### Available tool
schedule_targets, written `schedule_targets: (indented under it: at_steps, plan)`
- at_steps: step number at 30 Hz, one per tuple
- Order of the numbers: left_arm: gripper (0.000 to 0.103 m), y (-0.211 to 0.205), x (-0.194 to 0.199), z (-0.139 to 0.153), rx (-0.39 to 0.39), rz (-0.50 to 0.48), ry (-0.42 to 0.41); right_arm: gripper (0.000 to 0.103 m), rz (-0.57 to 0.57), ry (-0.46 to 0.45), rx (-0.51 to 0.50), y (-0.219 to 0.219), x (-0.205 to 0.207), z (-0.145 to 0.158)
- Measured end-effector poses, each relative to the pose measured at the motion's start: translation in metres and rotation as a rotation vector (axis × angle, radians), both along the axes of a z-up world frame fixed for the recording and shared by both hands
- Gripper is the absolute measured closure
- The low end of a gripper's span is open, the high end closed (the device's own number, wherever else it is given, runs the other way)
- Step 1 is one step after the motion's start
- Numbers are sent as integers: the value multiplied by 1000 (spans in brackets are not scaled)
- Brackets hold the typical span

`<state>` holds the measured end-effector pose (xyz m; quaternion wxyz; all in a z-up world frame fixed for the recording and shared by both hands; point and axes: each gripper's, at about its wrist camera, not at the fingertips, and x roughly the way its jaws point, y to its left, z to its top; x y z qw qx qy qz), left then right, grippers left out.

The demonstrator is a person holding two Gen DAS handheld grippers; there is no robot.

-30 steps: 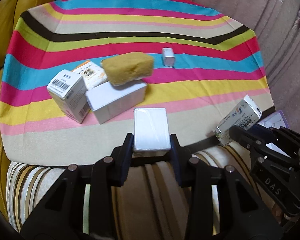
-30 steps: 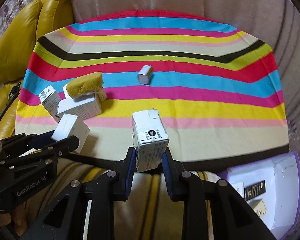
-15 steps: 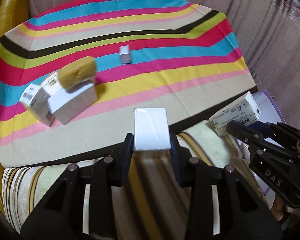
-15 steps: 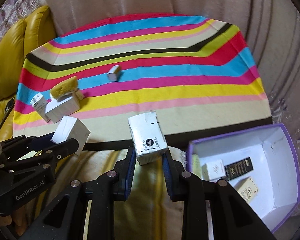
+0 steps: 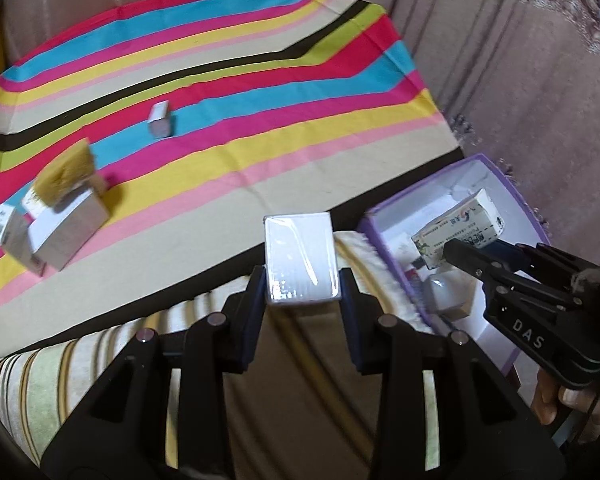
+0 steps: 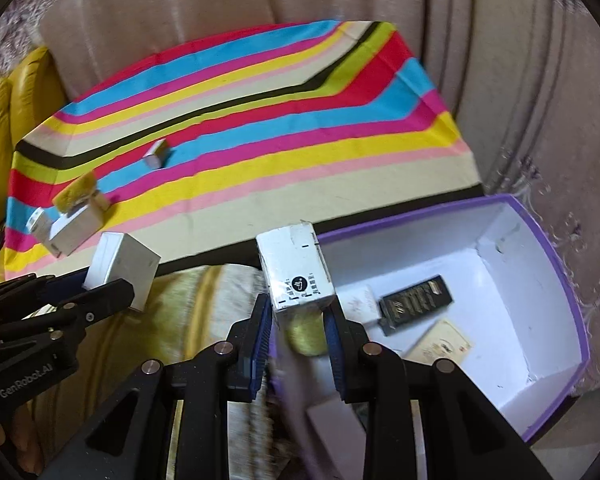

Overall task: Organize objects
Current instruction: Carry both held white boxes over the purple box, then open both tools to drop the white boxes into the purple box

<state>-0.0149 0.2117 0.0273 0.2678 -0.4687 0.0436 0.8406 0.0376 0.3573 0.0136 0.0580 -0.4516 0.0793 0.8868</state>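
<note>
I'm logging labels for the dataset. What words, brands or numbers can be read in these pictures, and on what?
"DAS": on the right gripper, seen from the left wrist.
"GenRobot.AI": on the left gripper, seen from the right wrist.
Print on the carton, the black box and the barcode box: too small or blurred.

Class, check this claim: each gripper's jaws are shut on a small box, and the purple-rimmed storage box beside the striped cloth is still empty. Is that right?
Not quite. The purple-rimmed storage box is not empty: the right wrist view shows a black rectangular packet and other small cartons lying inside. The rest holds: the left gripper grips a plain white box, the right gripper a printed white carton.
</note>
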Motion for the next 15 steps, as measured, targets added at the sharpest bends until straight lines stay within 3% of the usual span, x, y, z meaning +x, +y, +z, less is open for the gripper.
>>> schedule_targets:
  at_steps: [15]
  plan:
    - [63,61,17,-4,40,-157,-56,75,-167,-29,40,70,35,-11]
